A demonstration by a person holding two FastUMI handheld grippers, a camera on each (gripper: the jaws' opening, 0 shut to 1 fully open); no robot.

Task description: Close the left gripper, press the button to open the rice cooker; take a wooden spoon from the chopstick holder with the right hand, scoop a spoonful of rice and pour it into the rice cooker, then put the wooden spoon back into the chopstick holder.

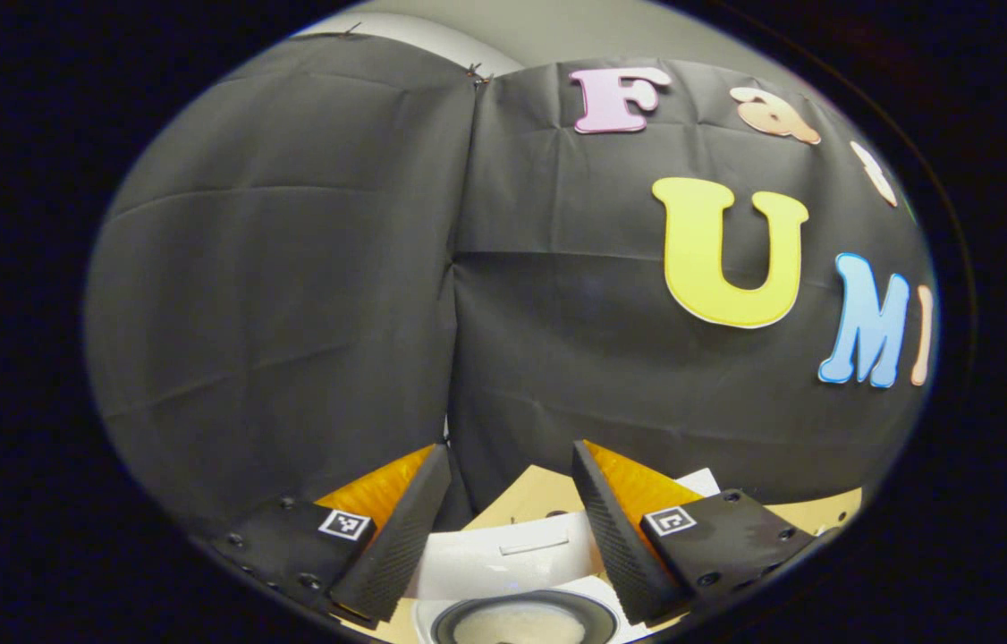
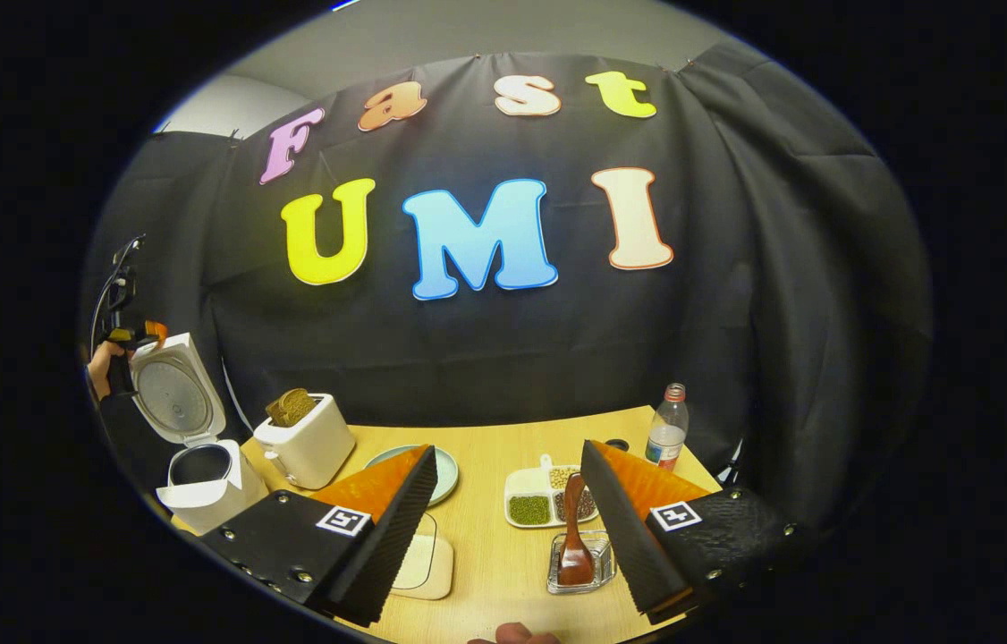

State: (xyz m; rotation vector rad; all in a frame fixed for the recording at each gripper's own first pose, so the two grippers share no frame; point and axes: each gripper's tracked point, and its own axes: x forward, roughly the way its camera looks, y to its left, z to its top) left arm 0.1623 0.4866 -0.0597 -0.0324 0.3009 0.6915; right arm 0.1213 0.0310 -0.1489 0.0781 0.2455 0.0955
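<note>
Pale wooden surface. White rice cooker at its left end, lid raised, dark inner pot exposed. Clear square chopstick holder keeps the brown wooden spoon upright. Right claw: ribbed black pads spread wide, empty. Left claw: likewise released, above the cooker.

Black cloth wall behind a light wooden table.
</note>
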